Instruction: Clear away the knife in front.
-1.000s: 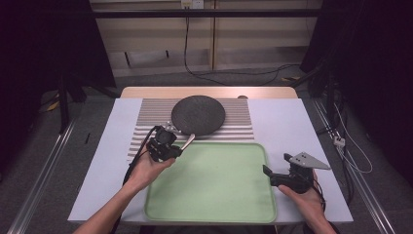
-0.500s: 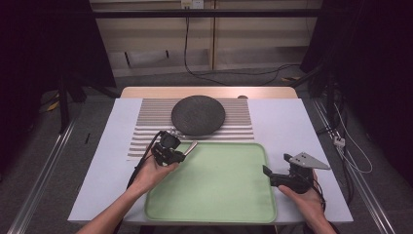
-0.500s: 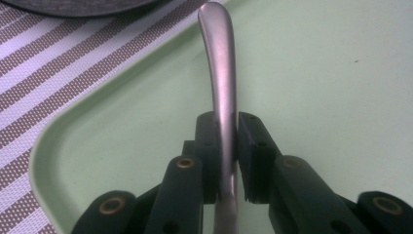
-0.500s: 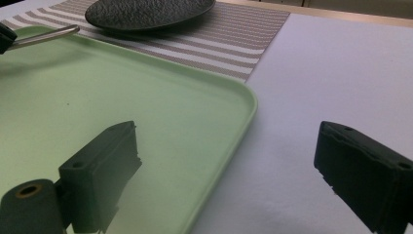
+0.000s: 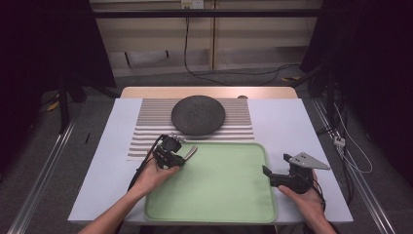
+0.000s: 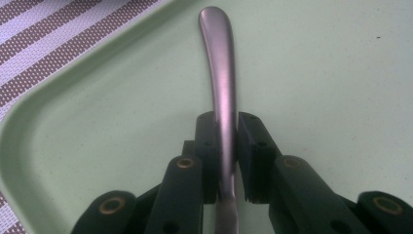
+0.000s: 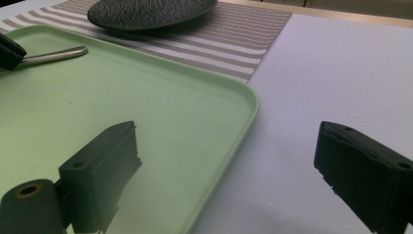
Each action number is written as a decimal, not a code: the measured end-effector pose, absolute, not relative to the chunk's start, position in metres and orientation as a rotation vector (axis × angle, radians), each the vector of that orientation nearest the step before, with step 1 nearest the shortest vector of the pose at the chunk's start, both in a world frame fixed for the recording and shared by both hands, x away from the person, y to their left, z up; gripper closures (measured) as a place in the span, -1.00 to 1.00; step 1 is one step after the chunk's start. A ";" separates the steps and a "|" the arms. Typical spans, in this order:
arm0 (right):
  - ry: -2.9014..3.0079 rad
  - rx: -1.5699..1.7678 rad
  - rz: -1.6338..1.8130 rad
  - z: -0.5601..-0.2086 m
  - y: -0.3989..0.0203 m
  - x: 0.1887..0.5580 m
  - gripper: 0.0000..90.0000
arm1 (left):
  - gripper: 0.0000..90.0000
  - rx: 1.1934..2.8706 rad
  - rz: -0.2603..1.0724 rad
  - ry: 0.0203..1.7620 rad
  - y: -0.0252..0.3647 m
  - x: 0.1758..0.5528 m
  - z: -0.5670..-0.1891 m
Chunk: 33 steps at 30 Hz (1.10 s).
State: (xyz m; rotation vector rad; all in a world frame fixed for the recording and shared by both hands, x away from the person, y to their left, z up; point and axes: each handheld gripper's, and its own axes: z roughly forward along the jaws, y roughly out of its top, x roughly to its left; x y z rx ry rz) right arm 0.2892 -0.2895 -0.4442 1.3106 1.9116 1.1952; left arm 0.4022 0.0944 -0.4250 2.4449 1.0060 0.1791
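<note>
Metal cutlery handle (image 6: 221,73), smooth and slightly curved, is clamped between the jaws of the left hand-held gripper (image 5: 171,152); which utensil it belongs to cannot be told, as its working end is hidden. In the high view the handle (image 5: 190,152) pokes out over the far left corner of a pale green tray (image 5: 229,204), and the right gripper view shows it (image 7: 53,54) hovering just above that corner. The tray lies at the near middle of the worktop (image 5: 287,117), which is covered in white. Beyond the tray, a brown-and-white striped placemat (image 5: 146,131) carries a dark round plate (image 5: 198,115). The right hand-held gripper (image 5: 277,176) sits at the tray's right edge with its jaws spread wide, holding nothing, straddling the rim. A bare wooden strip (image 5: 209,92) edges the far side of the worktop. Grey floor, trailing cables (image 5: 214,73) and dark curtains surround it.
</note>
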 end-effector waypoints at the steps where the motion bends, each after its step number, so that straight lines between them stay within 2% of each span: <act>1: 1.913 1.311 1.194 -0.444 -0.289 0.289 -0.81 | 0.77 2.445 0.174 1.006 0.095 0.402 -0.425; 14: 1.913 1.307 1.191 -0.444 -0.289 0.289 -0.81 | 0.76 2.424 0.143 1.044 0.094 0.396 -0.428; 24: 1.914 1.305 1.191 -0.444 -0.289 0.288 -0.80 | 0.74 2.449 0.114 0.979 0.098 0.394 -0.427; 28: 1.914 1.305 1.192 -0.444 -0.289 0.288 -0.80 | 0.68 2.482 0.142 0.910 0.096 0.390 -0.427; 31: 1.915 1.306 1.191 -0.444 -0.289 0.289 -0.80 | 0.44 2.489 0.176 0.894 0.095 0.390 -0.427; 33: 1.915 1.305 1.191 -0.444 -0.289 0.289 -0.81 | 0.40 2.470 0.191 0.884 0.097 0.391 -0.427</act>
